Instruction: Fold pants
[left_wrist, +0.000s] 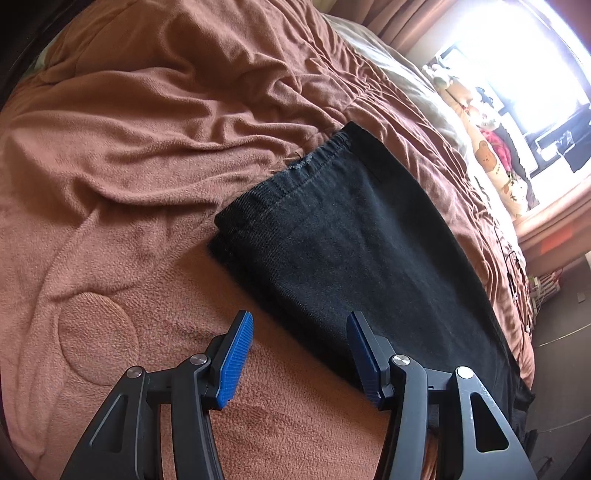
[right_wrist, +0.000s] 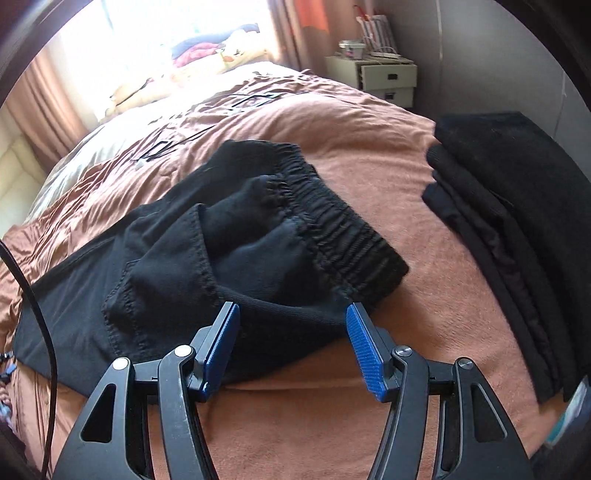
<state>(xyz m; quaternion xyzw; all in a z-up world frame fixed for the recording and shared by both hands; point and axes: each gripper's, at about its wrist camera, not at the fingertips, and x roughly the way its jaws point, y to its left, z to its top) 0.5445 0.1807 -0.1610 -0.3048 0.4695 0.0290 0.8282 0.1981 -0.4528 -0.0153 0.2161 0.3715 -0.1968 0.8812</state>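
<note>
While black pants (right_wrist: 207, 258) lie on it, brown blanket (left_wrist: 129, 166) covers the bed.

Black pants (left_wrist: 354, 240) lie flat on the brown blanket (left_wrist: 147, 147), running from frame centre to lower right. The left gripper (left_wrist: 299, 354) hovers at bottom centre, fingers (left_wrist: 236, 362) spread apart.

The black denim pants (right_wrist: 207, 258) lay on the brown fleece blanket (right_wrist: 369, 177). A stack of folded black garments (right_wrist: 517, 221) lay to their right, apart, with a cream bedside drawer unit (right_wrist: 384, 79) behind.
</note>
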